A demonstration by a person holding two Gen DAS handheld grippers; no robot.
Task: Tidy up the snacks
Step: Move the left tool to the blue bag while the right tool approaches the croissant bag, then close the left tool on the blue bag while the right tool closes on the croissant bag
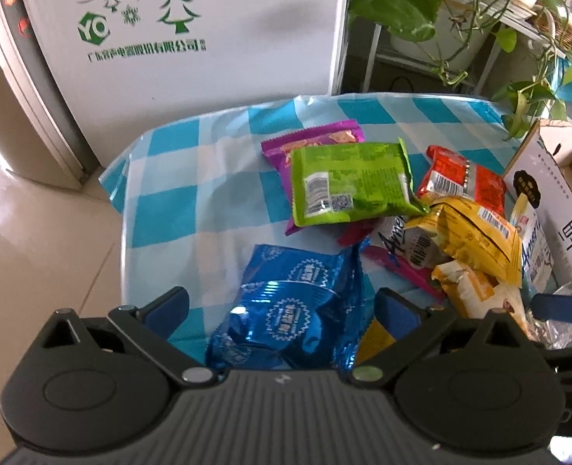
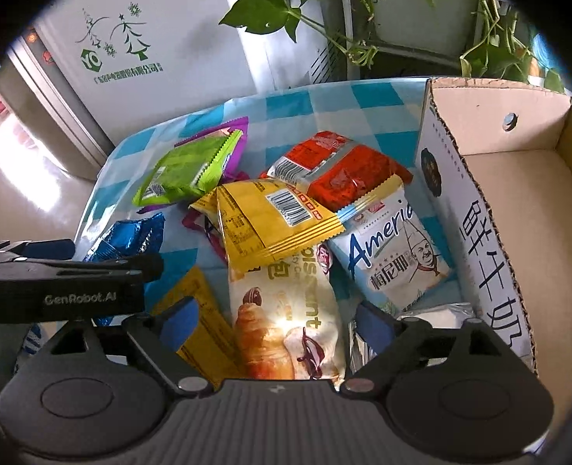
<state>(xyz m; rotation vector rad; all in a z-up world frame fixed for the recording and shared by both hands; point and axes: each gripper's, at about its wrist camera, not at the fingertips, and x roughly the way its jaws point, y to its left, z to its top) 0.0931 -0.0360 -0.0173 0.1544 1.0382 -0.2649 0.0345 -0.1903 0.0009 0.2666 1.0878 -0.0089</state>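
"YC" in a green hexagon logo, beside green Christmas trees and a line of Chinese characters, printed on the white cabinet (image 1: 192,31). "Ameri…" in blue script, with Chinese characters under a chef drawing, on the white-and-blue snack packet (image 2: 390,255). "…issant" partly readable on the croissant packet (image 2: 286,321). "GenRobot.AI" on the left gripper (image 2: 80,298) body. Large blue Chinese characters on the cardboard box (image 2: 491,255) side. Barcodes on the yellow packet (image 2: 278,217), red packet (image 2: 340,170) and green packet (image 1: 348,182).

Both grippers point steeply downward, the left gripper (image 1: 282,306) and the right gripper (image 2: 276,319) each with jaws spread wide.
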